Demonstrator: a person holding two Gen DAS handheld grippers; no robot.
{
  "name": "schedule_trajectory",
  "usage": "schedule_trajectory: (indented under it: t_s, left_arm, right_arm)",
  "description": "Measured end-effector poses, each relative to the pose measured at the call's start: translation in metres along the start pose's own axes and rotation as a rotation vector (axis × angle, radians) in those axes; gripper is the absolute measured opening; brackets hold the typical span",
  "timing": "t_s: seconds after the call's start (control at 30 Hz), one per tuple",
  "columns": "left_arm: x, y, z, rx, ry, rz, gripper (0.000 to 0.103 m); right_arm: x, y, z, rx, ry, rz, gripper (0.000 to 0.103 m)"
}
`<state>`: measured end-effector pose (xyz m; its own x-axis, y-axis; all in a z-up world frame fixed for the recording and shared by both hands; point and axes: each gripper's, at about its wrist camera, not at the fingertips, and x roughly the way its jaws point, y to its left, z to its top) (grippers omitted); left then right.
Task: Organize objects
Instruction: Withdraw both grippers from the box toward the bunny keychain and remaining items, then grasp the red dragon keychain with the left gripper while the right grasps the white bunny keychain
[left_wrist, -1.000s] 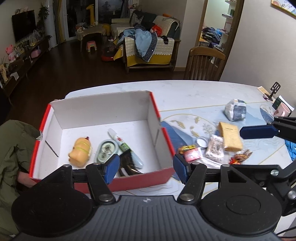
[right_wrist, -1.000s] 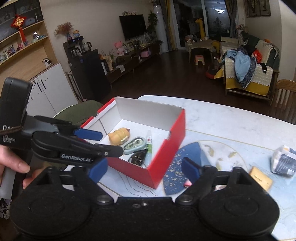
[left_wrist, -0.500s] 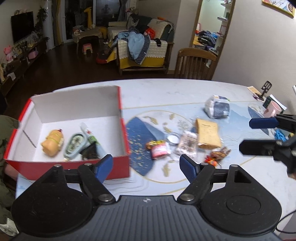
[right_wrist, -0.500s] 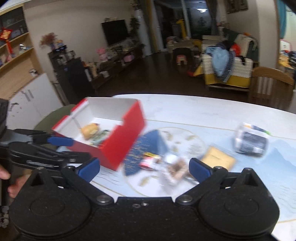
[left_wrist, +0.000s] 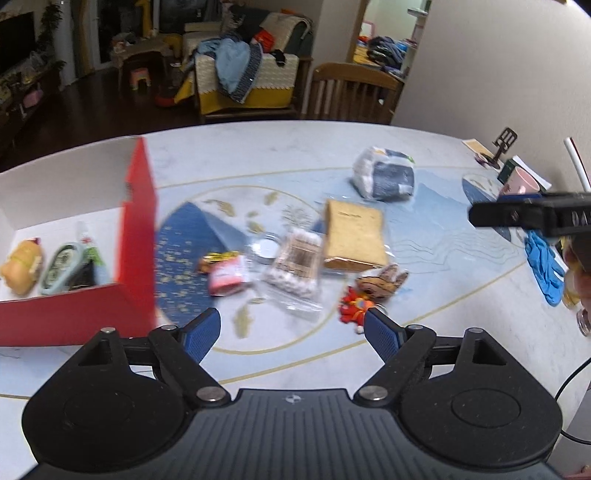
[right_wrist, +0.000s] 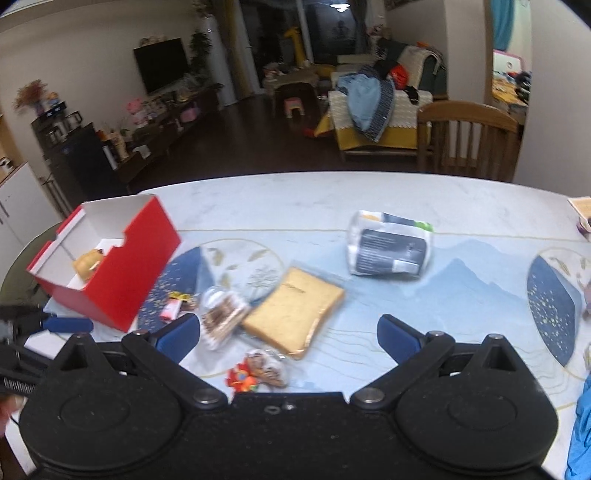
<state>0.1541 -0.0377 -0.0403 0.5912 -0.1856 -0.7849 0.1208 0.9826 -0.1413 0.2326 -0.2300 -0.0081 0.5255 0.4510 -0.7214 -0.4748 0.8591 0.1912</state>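
Observation:
A red box (left_wrist: 136, 236) with white inside stands at the left of the table; it also shows in the right wrist view (right_wrist: 122, 273). It holds a yellow toy (left_wrist: 22, 266), a green oval case (left_wrist: 59, 266) and a tube. Loose on the table lie a tan packet (left_wrist: 351, 232), a clear bag of cotton swabs (left_wrist: 297, 262), a pink packet (left_wrist: 225, 277), a small doll (left_wrist: 373, 288) and a white-and-dark pack (left_wrist: 384, 177). My left gripper (left_wrist: 293, 332) is open and empty above the loose things. My right gripper (right_wrist: 288, 332) is open and empty, near the tan packet (right_wrist: 295, 310).
A pink mug (left_wrist: 521, 181), a black stand (left_wrist: 502, 144) and a blue cloth (left_wrist: 543, 262) are at the table's right edge. A wooden chair (right_wrist: 469, 136) stands behind the table. The right gripper's body (left_wrist: 532, 214) reaches in from the right in the left wrist view.
Both grippers have swung right, away from the box and over the loose things. Both stay open and empty.

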Motion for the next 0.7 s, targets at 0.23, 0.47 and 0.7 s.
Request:
schedule_trajectory:
  t_s: [0.23,0.47,0.7]
  left_arm:
    - [0.043,-0.034,-0.002,0.039,0.022,0.006,0.102]
    - [0.081,-0.052,-0.007,0.089,0.047,0.052,0.102]
    - [0.108,-0.059,-0.011,0.073,0.073,0.056,0.102]
  right_arm:
    - [0.029,-0.016,-0.002,0.036,0.064,-0.003,0.102]
    - [0.064,-0.012,-0.011,0.063,0.151,0.02,0.101]
    - [0.087,-0.002,-0.021,0.046,0.215,0.039,0.096]
